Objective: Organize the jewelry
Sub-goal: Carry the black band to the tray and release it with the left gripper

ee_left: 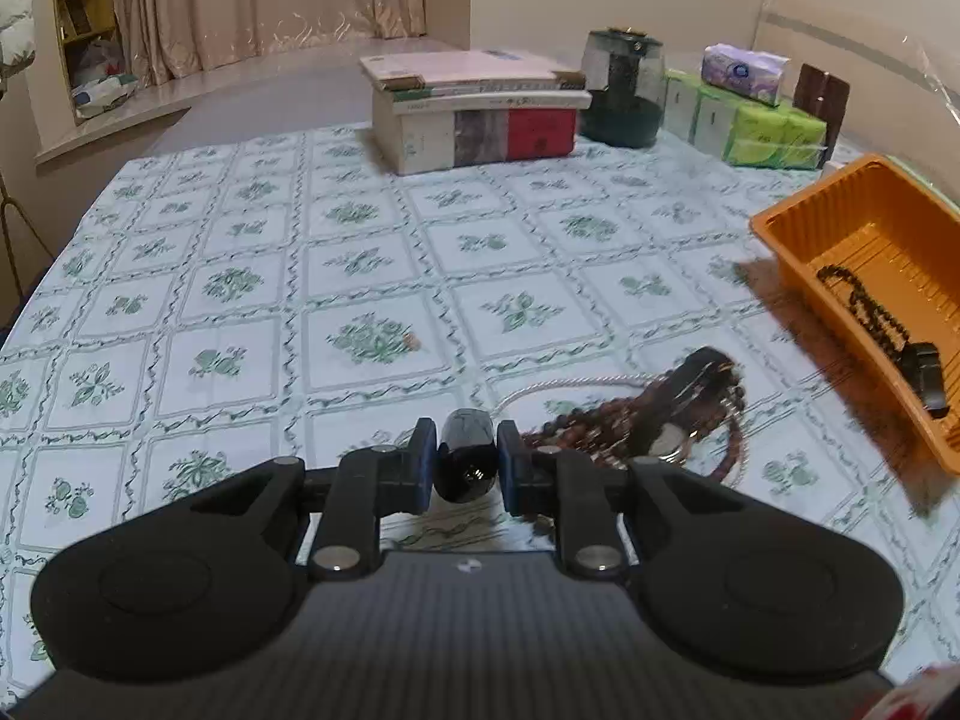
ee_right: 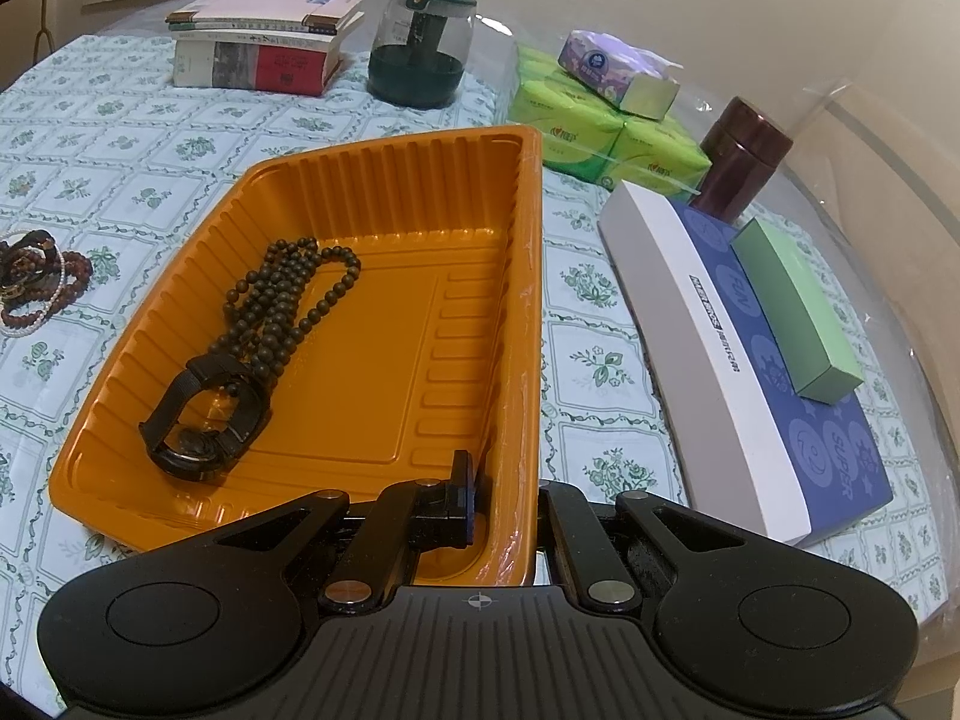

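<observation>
One glossy black barrel-shaped bead [ee_left: 467, 463] sits clamped between the left gripper's [ee_left: 467, 471] blue pads above the floral tablecloth [ee_left: 240, 276], near a heap of reddish bead strings [ee_left: 678, 420], while the right gripper [ee_right: 504, 504] pinches the wall of the single orange tray [ee_right: 516, 300] holding one dark bead necklace [ee_right: 288, 294] and one black watch [ee_right: 204, 414].

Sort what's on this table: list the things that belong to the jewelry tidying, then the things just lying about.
Job:
- orange ribbed plastic tray
- dark beaded necklace
- black wristwatch
- glossy black bead in left gripper
- reddish-brown bead pile

Lying about:
- stacked books
- green-based glass jar
- green tissue packs
- blue-and-white box
</observation>
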{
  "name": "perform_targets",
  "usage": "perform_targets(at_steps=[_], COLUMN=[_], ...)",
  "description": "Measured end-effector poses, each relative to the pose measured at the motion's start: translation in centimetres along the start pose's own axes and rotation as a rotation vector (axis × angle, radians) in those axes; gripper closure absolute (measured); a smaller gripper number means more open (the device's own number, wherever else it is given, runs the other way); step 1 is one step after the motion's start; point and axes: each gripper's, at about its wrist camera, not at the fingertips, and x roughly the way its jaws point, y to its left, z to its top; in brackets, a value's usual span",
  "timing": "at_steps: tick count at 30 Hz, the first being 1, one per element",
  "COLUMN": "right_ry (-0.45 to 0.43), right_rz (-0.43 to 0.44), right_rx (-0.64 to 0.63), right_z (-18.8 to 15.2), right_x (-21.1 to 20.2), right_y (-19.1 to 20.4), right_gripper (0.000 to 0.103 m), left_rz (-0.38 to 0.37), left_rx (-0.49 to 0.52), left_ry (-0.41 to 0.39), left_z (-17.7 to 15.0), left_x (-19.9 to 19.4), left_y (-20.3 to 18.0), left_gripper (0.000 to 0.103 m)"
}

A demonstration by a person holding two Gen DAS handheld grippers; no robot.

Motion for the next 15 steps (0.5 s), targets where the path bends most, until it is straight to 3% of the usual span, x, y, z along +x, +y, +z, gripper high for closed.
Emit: perform_targets(at_steps=[9, 15], right_ry=[-0.004, -0.005], right_rz=[0.003, 0.005], right_rx=[0.005, 0.009], right_z=[0.0, -0.1], right_x=[0.0, 0.0], right_y=[0.0, 0.0], right_gripper=[0.098, 0.098], left_rz=[-0.044, -0.176], left_rx=[0.015, 0.038], left_ry=[-0.045, -0.096], left_z=[1.2, 3.0], left_x=[-1.8, -3.1], left_y=[-2.2, -7.0], left_gripper=[0.084, 0.084])
